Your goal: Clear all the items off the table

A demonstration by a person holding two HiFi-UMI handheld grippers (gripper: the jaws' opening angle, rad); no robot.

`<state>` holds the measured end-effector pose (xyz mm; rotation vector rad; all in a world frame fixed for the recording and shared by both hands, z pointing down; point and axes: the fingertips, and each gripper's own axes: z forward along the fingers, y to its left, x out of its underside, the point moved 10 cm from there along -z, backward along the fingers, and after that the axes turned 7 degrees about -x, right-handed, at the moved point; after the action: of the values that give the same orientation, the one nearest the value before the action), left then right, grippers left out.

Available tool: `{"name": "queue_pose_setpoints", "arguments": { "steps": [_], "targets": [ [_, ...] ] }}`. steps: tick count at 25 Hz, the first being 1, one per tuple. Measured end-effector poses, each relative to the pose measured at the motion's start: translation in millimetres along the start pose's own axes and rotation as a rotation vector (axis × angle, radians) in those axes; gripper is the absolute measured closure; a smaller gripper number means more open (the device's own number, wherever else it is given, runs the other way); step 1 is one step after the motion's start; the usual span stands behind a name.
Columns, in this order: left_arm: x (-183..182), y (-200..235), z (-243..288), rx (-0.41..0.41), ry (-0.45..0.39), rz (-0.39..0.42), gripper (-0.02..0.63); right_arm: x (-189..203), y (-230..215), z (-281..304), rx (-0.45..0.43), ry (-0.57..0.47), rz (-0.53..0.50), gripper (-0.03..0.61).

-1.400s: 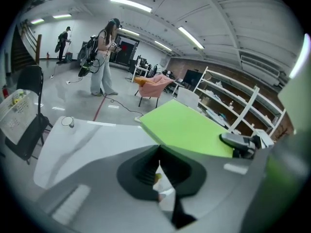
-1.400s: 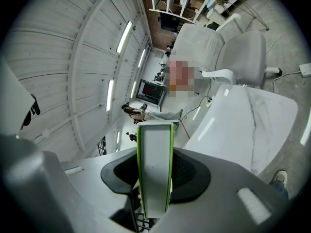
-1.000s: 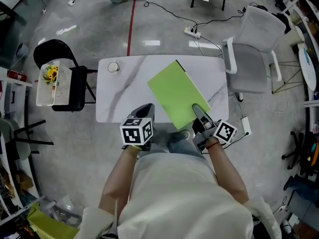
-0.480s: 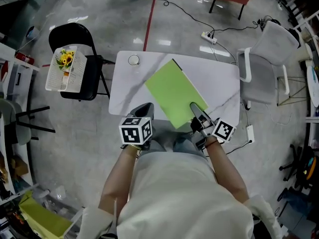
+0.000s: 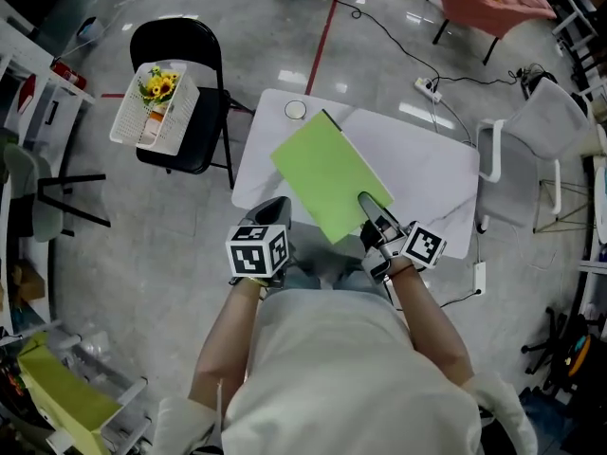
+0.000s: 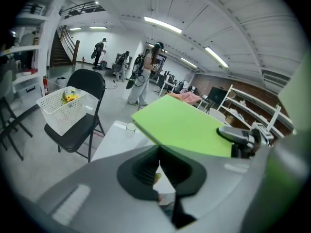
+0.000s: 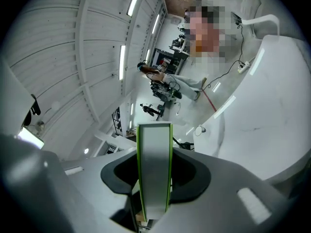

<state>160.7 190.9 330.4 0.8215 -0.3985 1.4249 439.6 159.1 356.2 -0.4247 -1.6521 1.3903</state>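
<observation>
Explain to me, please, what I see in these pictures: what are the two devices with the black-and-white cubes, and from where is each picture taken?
A person holds one gripper in each hand; the marker cubes are part of them. The head view looks down from a camera on the person's head. The other two views come from a camera on each gripper, looking along its jaws. The right gripper is shut on a green book, held over the white table. The left gripper is shut and empty. A small round object lies on the table.
</observation>
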Motion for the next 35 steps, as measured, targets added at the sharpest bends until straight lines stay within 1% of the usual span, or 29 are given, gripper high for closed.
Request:
{"name": "queue_pose_setpoints", "arguments": {
  "steps": [4, 7, 10, 13, 17, 26, 35],
  "targets": [
    [3, 31, -15, -0.04, -0.012, -0.025, 0.604, 18, 10, 34, -0.038, 0.022, 0.057, 0.437],
    [7, 59, -26, -0.066, -0.021, -0.048, 0.604, 32, 16, 61, -0.051, 0.065, 0.033, 0.437],
    [12, 83, -37, -0.096, -0.026, -0.07, 0.604, 47, 22, 84, -0.073, 0.088, 0.052, 0.437],
    [17, 106, -47, -0.126, -0.032, -0.095, 0.604, 58, 27, 106, -0.09, 0.127, 0.02, 0.437],
    [22, 135, -61, -0.162, -0.042, -0.129, 0.604, 76, 35, 133, -0.113, 0.161, 0.031, 0.437],
    [29, 191, -85, -0.218, -0.063, -0.191, 0.604, 103, 54, 189, -0.138, 0.251, -0.025, 0.437],
    [34, 227, -102, -0.273, -0.091, -0.266, 0.604, 118, 68, 224, -0.151, 0.332, -0.034, 0.437]
  ]
}}
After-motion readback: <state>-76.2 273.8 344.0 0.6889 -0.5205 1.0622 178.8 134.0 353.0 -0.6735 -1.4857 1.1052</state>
